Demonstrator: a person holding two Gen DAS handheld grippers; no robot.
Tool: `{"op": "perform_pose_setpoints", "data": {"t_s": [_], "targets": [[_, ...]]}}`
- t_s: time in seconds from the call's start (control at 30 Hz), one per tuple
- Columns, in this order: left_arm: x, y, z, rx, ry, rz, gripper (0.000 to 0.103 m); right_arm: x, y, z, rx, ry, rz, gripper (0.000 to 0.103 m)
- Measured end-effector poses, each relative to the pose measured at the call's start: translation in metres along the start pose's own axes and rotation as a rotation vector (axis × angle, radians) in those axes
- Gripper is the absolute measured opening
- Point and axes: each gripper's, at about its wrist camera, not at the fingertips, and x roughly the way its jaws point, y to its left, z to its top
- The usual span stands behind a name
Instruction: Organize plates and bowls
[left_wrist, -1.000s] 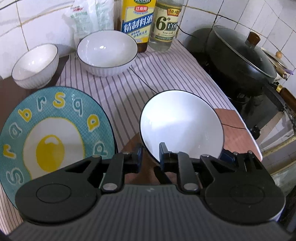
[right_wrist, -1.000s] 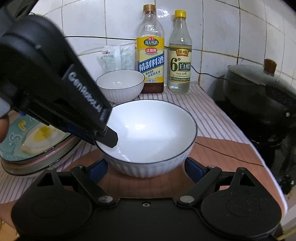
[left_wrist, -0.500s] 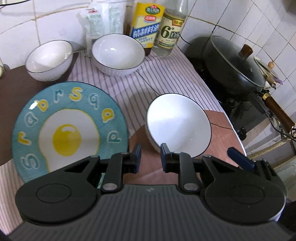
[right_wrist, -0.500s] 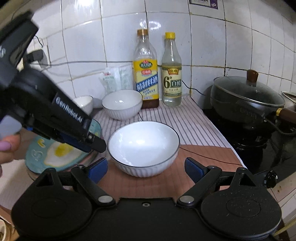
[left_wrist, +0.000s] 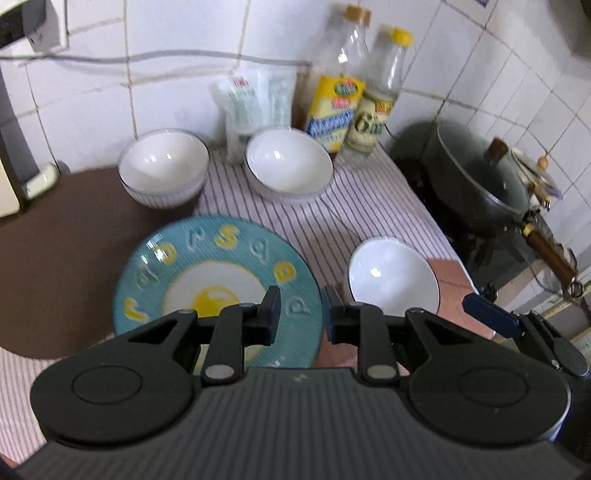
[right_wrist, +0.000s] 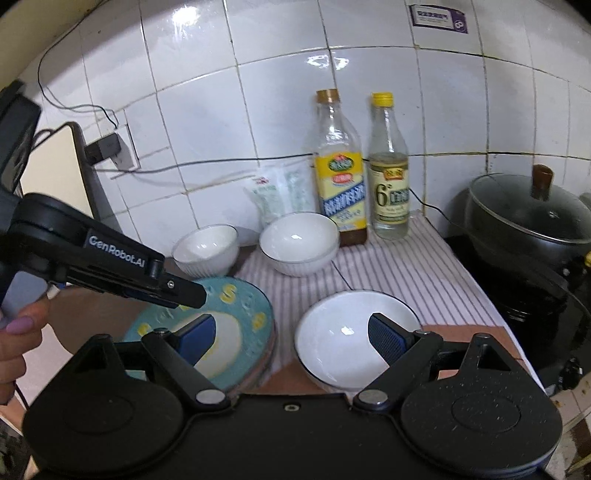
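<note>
A white bowl (left_wrist: 393, 277) (right_wrist: 343, 332) stands on the orange-brown mat near the counter's front edge. To its left lies a teal plate (left_wrist: 221, 266) (right_wrist: 251, 314) with a fried-egg picture. Two more white bowls stand at the back, one in the middle (left_wrist: 288, 164) (right_wrist: 299, 240) and one further left (left_wrist: 162, 162) (right_wrist: 205, 247). My left gripper (left_wrist: 301, 299) (right_wrist: 192, 297) hovers over the plate's right edge, with a narrow gap and nothing between its fingers. My right gripper (right_wrist: 291, 328) hangs wide open above the near bowl and holds nothing.
Two bottles (right_wrist: 341, 173) (right_wrist: 389, 177) and a plastic packet (right_wrist: 280, 195) stand against the tiled wall. A lidded black wok (right_wrist: 528, 218) sits on the stove at right. A striped cloth (right_wrist: 399, 269) covers the counter, and a dark brown mat (left_wrist: 62, 251) lies at left.
My left gripper has come off the near bowl's rim, risen and drawn back to the left, its gap a little wider. The right gripper has risen too. The bowl has stayed on the mat.
</note>
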Motion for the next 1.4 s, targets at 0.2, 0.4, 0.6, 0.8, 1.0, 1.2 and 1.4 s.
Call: {"op": "perform_pose_setpoints", "data": {"t_s": [0.2,0.4,0.6,0.8,1.0,1.2,1.4], "targets": [[-0.013,0.011,0.028,0.032,-0.059,0.040,0.025,0.017,-0.001,0.032,0.094,0.002,0.059,0.092],[0.002,0.012,0.048,0.090,-0.099,0.075,0.035,0.054,-0.014,0.059,0.177,0.047,0.107,0.092],[0.043,0.027,0.059,0.035,-0.131,0.098,0.049,0.108,-0.037,0.069,0.361,0.130,0.157,0.088],[0.088,0.046,0.072,-0.076,-0.124,0.071,0.051,0.160,-0.065,0.066,0.530,0.189,0.110,0.087],[0.128,0.043,0.089,-0.101,-0.061,0.052,0.051,0.199,-0.089,0.074,0.622,0.238,0.057,0.083],[0.159,0.036,0.096,-0.096,-0.006,0.093,0.049,0.224,-0.094,0.083,0.638,0.279,0.003,0.074],[0.179,0.035,0.100,-0.092,0.042,0.111,0.028,0.247,-0.094,0.081,0.626,0.326,-0.063,0.033]]}}
